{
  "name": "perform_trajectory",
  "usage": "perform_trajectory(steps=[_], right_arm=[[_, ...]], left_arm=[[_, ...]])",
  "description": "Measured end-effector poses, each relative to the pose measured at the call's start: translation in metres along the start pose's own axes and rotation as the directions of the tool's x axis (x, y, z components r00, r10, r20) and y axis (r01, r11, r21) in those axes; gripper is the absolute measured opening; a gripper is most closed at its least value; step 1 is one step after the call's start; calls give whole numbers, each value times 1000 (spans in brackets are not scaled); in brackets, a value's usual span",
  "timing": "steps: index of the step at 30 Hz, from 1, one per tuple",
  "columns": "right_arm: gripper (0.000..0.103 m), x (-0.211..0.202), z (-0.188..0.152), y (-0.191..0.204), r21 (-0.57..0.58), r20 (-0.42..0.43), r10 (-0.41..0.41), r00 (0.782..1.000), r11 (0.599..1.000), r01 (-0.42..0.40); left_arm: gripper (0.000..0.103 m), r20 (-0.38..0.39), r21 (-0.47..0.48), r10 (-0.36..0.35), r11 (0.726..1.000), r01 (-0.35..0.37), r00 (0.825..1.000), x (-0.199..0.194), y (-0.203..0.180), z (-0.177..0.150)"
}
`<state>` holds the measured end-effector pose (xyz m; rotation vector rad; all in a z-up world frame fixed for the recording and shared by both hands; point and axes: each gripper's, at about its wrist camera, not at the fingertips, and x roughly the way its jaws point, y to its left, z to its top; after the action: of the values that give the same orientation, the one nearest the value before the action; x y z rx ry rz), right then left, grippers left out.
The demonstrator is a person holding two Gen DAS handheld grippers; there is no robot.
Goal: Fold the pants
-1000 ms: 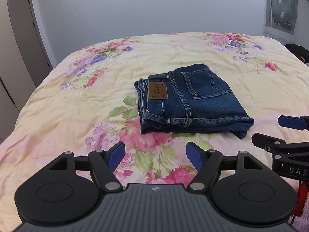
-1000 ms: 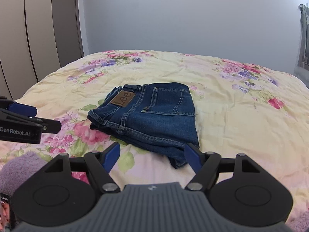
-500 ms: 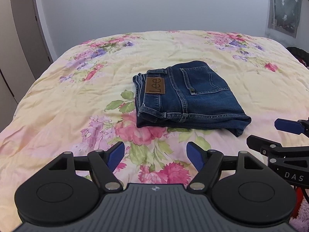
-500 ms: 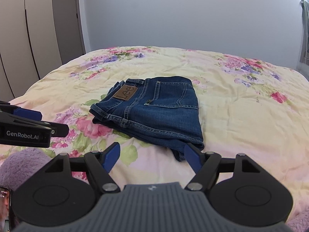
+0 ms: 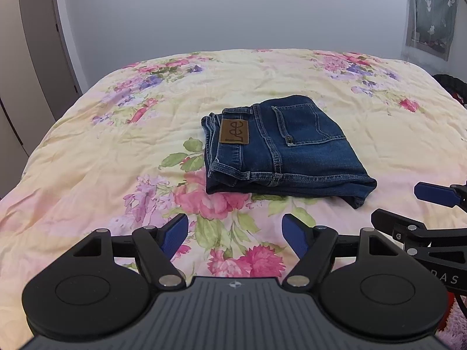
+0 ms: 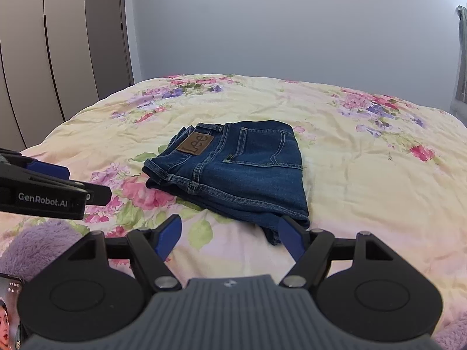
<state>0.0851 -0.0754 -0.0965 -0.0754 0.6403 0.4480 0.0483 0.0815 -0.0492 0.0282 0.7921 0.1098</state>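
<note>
A pair of dark blue jeans [image 5: 280, 148] lies folded into a compact stack in the middle of the bed, its brown "Lee" patch [image 5: 234, 135] facing up. It also shows in the right wrist view [image 6: 233, 169]. My left gripper [image 5: 235, 234] is open and empty, held back from the jeans near the bed's front edge. My right gripper [image 6: 229, 237] is open and empty, also short of the jeans. Each gripper shows at the side of the other's view: the right one [image 5: 420, 204] and the left one [image 6: 73, 186].
The floral quilt [image 5: 116, 157] covers the whole bed. Wardrobe doors [image 6: 43, 73] stand at the left. A purple fluffy fabric [image 6: 38, 242] and a phone [image 6: 8, 309] lie at the front left. A cloth hangs on the right wall [image 5: 429, 14].
Both grippers have drawn back and risen a little from the folded jeans, which look smaller and farther away. The jeans have not moved. Both grippers stay open.
</note>
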Motion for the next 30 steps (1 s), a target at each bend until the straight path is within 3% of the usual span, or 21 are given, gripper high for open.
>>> perform_trajectory(steps=[30], right_arm=[[75,-10,-1,4,-19,16,50,999,999,-49]], left_arm=[[86,4,-5,-2,1000,2,1000,-3,-2,-1]])
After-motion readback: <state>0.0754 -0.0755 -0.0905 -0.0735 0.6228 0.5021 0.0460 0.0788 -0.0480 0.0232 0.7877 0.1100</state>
